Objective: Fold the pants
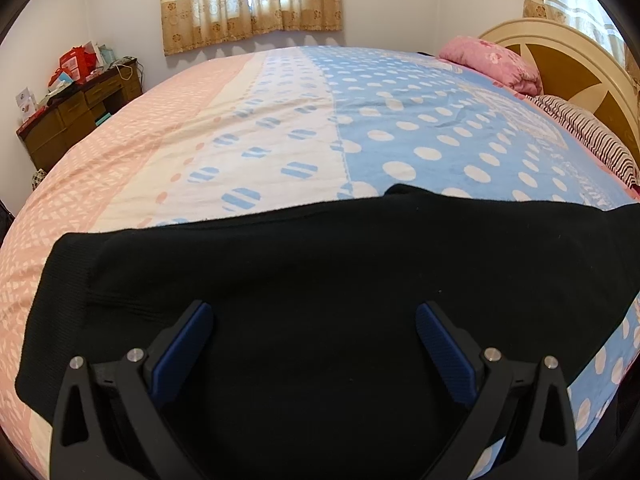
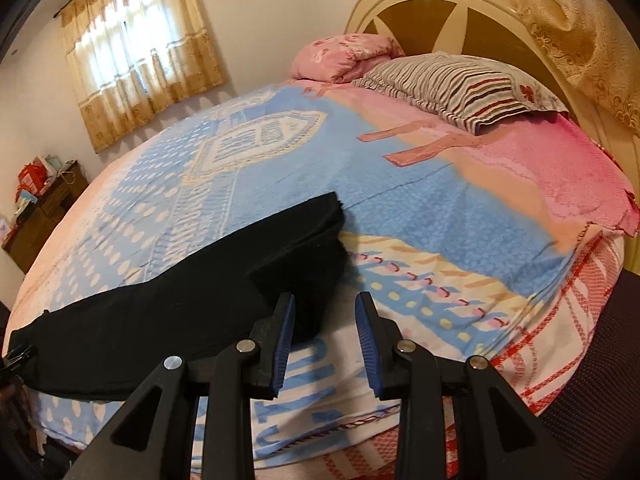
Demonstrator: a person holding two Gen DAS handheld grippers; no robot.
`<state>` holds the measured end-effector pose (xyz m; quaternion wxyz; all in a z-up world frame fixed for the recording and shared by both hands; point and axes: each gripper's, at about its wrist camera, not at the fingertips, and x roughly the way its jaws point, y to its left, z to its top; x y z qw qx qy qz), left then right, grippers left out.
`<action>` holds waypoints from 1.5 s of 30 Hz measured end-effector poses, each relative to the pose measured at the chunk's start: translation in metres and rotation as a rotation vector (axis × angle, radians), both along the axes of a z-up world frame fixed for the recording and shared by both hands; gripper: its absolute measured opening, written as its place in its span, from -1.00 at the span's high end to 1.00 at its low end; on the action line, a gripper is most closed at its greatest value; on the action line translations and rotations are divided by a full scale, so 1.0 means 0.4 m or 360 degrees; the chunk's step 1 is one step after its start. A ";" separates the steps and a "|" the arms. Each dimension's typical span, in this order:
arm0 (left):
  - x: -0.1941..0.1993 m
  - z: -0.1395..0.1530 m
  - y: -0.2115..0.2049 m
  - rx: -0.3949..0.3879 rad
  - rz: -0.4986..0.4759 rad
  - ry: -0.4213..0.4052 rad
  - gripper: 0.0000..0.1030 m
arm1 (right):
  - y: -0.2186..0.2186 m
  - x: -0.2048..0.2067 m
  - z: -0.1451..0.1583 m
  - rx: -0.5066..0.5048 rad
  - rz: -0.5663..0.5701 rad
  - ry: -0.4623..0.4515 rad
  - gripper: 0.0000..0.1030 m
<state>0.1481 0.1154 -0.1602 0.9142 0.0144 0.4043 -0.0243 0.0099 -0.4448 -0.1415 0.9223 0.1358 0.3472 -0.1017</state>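
The black soft fabric pants (image 1: 304, 280) lie flat along the near edge of the patterned blue-and-pink bed cover (image 1: 400, 128), ready for folding. The left gripper (image 1: 314, 320) hovers above them with jaws released. The right gripper (image 2: 325, 312) is partly open beside their folded end, grasping nothing.

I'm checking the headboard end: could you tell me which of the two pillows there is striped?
The striped pillow lies nearer the camera's side; the pink floral one behind it carries flowers, no stripes.
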 end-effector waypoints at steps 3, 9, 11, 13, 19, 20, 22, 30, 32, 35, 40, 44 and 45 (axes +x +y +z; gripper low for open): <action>-0.001 0.001 0.000 0.0003 -0.0001 -0.0001 -1.00 | -0.032 0.001 -0.010 0.0059 -0.0081 0.0018 0.36; 0.001 -0.004 0.003 0.0001 -0.0002 -0.0003 -1.00 | -0.020 0.018 -0.015 0.0019 -0.0051 0.0025 0.36; 0.003 -0.005 0.001 0.0009 -0.0001 -0.0002 -1.00 | -0.005 0.032 -0.019 -0.0030 -0.0033 0.0042 0.36; 0.003 -0.004 0.002 0.0012 -0.0005 -0.0001 -1.00 | 0.004 0.044 -0.022 -0.0028 -0.0003 0.0052 0.92; 0.002 -0.007 0.045 0.0088 0.0078 -0.0016 -1.00 | -0.078 0.020 0.020 -0.0043 -0.0216 0.0041 0.93; -0.001 -0.010 0.049 0.0091 0.0077 -0.0022 -1.00 | -0.105 0.020 0.005 0.0004 -0.0241 0.0076 0.93; -0.006 -0.015 0.049 0.0105 0.0059 -0.0038 -1.00 | -0.126 0.020 -0.022 0.0060 -0.0206 0.0077 0.91; -0.013 -0.004 0.050 0.0107 0.0053 -0.0026 -1.00 | -0.128 -0.050 0.072 -0.0059 -0.0383 -0.0129 0.41; -0.022 -0.001 0.053 0.0108 0.0054 -0.0031 -1.00 | -0.097 -0.049 0.109 -0.0098 -0.0317 -0.0194 0.41; -0.028 -0.007 0.053 0.0123 0.0053 -0.0032 -1.00 | -0.030 0.047 0.120 -0.0191 -0.0093 -0.0061 0.40; -0.026 -0.008 0.055 0.0112 0.0064 -0.0041 -1.00 | -0.066 0.203 0.016 0.0035 -0.0029 0.0233 0.39; -0.029 -0.010 0.062 0.0098 0.0053 -0.0048 -1.00 | -0.058 0.206 -0.021 0.0063 0.0066 0.0311 0.42; -0.030 -0.011 0.062 0.0096 0.0051 -0.0052 -1.00 | -0.057 0.202 -0.022 0.0059 0.0071 0.0320 0.63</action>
